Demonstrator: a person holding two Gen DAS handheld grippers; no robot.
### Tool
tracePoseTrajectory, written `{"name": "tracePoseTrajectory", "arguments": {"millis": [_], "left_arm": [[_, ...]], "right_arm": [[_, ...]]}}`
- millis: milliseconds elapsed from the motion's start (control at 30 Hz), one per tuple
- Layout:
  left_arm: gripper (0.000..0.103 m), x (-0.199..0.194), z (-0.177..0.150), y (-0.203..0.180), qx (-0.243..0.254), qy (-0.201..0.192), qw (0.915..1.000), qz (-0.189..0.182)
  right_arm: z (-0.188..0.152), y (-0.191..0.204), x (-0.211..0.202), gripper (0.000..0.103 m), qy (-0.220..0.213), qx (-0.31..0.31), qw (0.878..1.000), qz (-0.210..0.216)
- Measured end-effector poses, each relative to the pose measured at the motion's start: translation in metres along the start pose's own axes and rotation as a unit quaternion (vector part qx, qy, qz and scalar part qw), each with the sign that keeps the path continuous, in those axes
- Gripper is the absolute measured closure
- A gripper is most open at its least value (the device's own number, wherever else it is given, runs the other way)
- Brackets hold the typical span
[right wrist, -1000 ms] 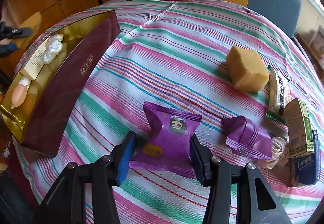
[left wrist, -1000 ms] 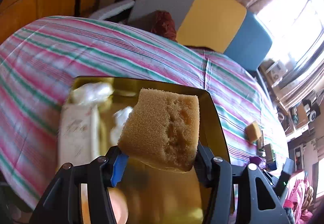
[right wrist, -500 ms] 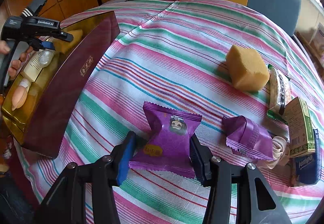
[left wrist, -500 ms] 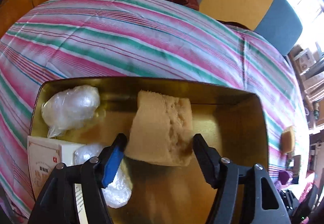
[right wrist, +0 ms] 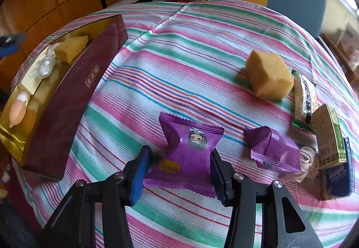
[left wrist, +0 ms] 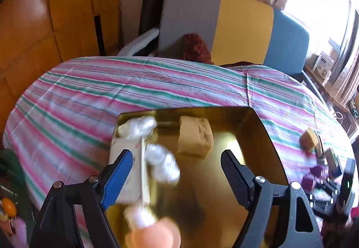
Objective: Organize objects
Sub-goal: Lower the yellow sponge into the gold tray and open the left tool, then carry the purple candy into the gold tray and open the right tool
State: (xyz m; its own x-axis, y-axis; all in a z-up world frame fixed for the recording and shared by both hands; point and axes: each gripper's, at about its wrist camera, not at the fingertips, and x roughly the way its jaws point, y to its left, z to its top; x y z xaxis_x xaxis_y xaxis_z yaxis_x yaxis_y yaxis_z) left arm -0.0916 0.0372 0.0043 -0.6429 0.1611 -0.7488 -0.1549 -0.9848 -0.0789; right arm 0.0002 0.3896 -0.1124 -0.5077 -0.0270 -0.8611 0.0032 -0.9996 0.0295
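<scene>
- Left wrist view: the left hand-held gripper (left wrist: 176, 163) is spread wide and grasps nothing; it hangs over the gold-lined box (left wrist: 264, 142).
- A yellow sponge block (left wrist: 194, 135) lies loose on the gold floor near the far wall, apart from both fingers.
- Left of that sponge, the same view shows two clear-wrapped bundles (left wrist: 162, 161), a white carton (left wrist: 125, 169) and a blurred peach-coloured item (left wrist: 152, 236) at the near edge.
- Only this view shows the box interior from above; its maroon outer wall is hidden here.
- Right wrist view: the right hand-held gripper (right wrist: 178, 168) has its fingers against both sides of the purple snack packet (right wrist: 190, 153), which rests on the striped worktop (right wrist: 202, 46); the grip looks closed on it.
- Only this view shows the maroon side of the box (right wrist: 74, 99) with gold lettering, and the sponge inside at its far end.
- It also shows clearly a second sponge block (right wrist: 268, 75), a second purple packet (right wrist: 272, 151), a green-ended bar (right wrist: 305, 97), a brown-and-green carton (right wrist: 328, 135) and a blue tissue pack (right wrist: 338, 176) grouped at the right; the left view renders these small and blurred.
</scene>
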Motion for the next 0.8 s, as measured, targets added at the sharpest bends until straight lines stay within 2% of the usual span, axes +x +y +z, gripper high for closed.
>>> {"name": "tracePoseTrajectory", "arguments": {"millis": [167, 267, 367, 467, 600, 667, 800], "left_arm": [[0.021, -0.019, -0.027, 0.005, 0.006, -0.009, 0.9999, 0.005], [0.021, -0.027, -0.038, 0.01, 0.012, -0.016, 0.9997, 0.011], [0.021, -0.032, -0.047, 0.014, 0.014, -0.019, 0.9997, 0.012], [0.021, -0.034, -0.052, 0.02, 0.006, -0.015, 0.9998, 0.007], [0.021, -0.036, -0.057, 0.039, -0.022, -0.013, 0.9996, 0.006], [0.021, -0.037, -0.058, 0.049, -0.034, -0.014, 0.9993, 0.005], [0.021, -0.039, -0.064, 0.074, -0.054, -0.012, 0.9982, 0.025]], "right_arm": [[0.003, 0.0, -0.006, 0.054, 0.008, 0.043, 0.999, -0.013], [0.011, 0.004, -0.025, 0.054, -0.017, 0.061, 0.998, -0.01], [0.028, 0.017, -0.05, 0.054, -0.047, 0.068, 0.997, 0.009], [0.048, 0.046, -0.067, 0.054, -0.07, 0.045, 0.996, 0.033], [0.072, 0.1, -0.075, 0.054, -0.079, 0.0, 0.994, 0.074], [0.082, 0.127, -0.07, 0.054, -0.071, -0.019, 0.993, 0.094], [0.095, 0.179, -0.043, 0.054, -0.042, -0.048, 0.991, 0.121]]}}
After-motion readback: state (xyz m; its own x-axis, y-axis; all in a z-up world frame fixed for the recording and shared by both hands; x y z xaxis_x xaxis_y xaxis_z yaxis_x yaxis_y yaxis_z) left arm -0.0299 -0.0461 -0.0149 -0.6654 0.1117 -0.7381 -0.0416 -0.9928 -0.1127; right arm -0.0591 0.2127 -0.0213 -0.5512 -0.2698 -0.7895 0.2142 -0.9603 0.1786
